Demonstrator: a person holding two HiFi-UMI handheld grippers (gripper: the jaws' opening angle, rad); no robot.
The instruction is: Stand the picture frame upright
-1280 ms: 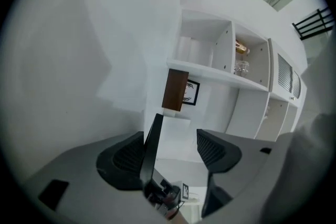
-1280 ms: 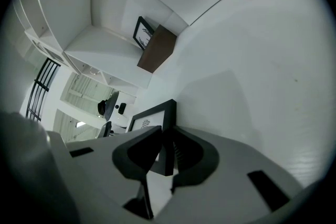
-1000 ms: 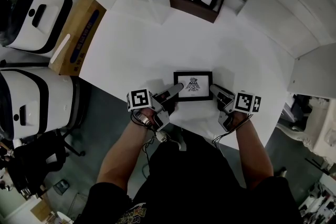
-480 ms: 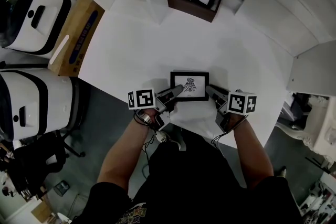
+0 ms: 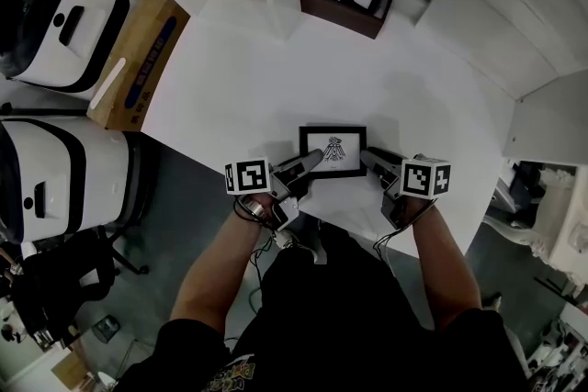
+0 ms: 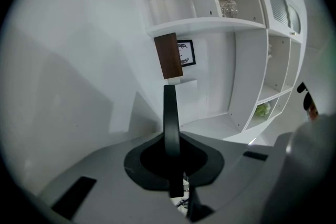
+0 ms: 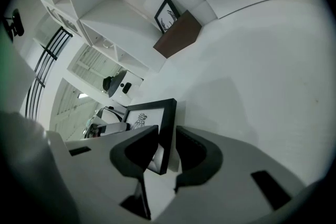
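The white table (image 5: 276,78) fills most of the view, and the black picture frame (image 5: 333,150) sits near its front edge, between the two tools. The left gripper (image 5: 310,162) has just been closing and now pinches the frame's left edge (the black rim is squarely between its jaws). The right gripper (image 5: 369,157) has just been opening, and its jaws stand loose around the frame's right edge.
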